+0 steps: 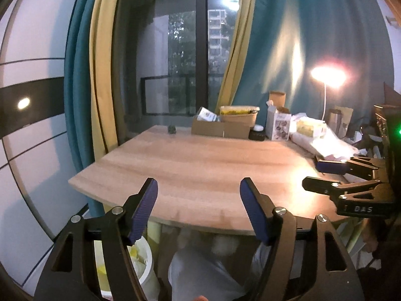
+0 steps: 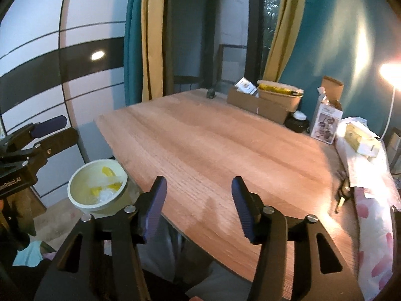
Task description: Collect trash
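Note:
A white round trash bin stands on the floor left of the wooden table, with yellow and white scraps inside. It also shows in the left wrist view, low behind my left fingers. My left gripper is open and empty, held above the table's near edge. My right gripper is open and empty over the table's near left part. The right gripper shows in the left wrist view at the right. The left gripper shows in the right wrist view at the left, above the bin.
Cardboard boxes, a paper bowl and a small carton line the table's far edge. A lit lamp, wrapped packages and a floral cloth crowd the right side. A small dark object sits far left. Curtains and a window stand behind.

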`<state>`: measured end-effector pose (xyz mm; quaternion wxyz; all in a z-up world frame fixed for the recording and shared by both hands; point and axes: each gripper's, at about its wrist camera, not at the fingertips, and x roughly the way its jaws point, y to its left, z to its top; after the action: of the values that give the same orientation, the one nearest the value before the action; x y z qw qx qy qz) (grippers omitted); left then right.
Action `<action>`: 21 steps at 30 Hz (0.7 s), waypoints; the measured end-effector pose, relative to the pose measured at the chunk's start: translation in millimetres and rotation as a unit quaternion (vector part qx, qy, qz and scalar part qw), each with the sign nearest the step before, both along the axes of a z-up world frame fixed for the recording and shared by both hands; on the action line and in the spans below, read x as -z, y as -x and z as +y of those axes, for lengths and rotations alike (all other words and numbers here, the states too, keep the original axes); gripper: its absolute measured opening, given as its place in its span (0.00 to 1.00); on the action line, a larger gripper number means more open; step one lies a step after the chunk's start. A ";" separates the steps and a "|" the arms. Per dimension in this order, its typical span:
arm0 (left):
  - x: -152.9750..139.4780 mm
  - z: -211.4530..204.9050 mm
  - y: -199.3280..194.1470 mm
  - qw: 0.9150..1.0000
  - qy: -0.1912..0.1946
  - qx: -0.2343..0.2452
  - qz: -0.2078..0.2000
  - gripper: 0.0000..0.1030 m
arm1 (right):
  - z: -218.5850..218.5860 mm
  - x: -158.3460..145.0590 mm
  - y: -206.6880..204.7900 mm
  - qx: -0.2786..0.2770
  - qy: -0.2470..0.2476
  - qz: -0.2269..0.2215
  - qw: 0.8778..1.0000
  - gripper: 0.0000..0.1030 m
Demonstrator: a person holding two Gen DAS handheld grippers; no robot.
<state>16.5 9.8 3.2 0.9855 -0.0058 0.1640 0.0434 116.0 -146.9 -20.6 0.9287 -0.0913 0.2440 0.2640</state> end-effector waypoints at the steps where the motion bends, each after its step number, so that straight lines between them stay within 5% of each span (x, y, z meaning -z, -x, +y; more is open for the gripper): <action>1: -3.2 -1.3 1.1 1.000 0.000 -0.003 -0.005 0.72 | -4.2 -4.5 2.7 0.002 -0.004 -0.005 1.000 0.57; 11: -24.1 -3.1 3.8 0.999 0.009 0.010 -0.033 0.73 | -25.5 -27.4 19.7 0.015 -0.021 -0.027 0.999 0.64; 21: -11.5 -3.2 -1.8 0.999 0.026 0.045 -0.017 0.73 | -26.4 -28.1 22.7 0.019 -0.017 -0.031 0.999 0.65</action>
<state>18.3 6.6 14.7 0.9886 -0.0247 0.1481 -0.0049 93.3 -173.3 7.5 0.9421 -0.0786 0.2126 0.2471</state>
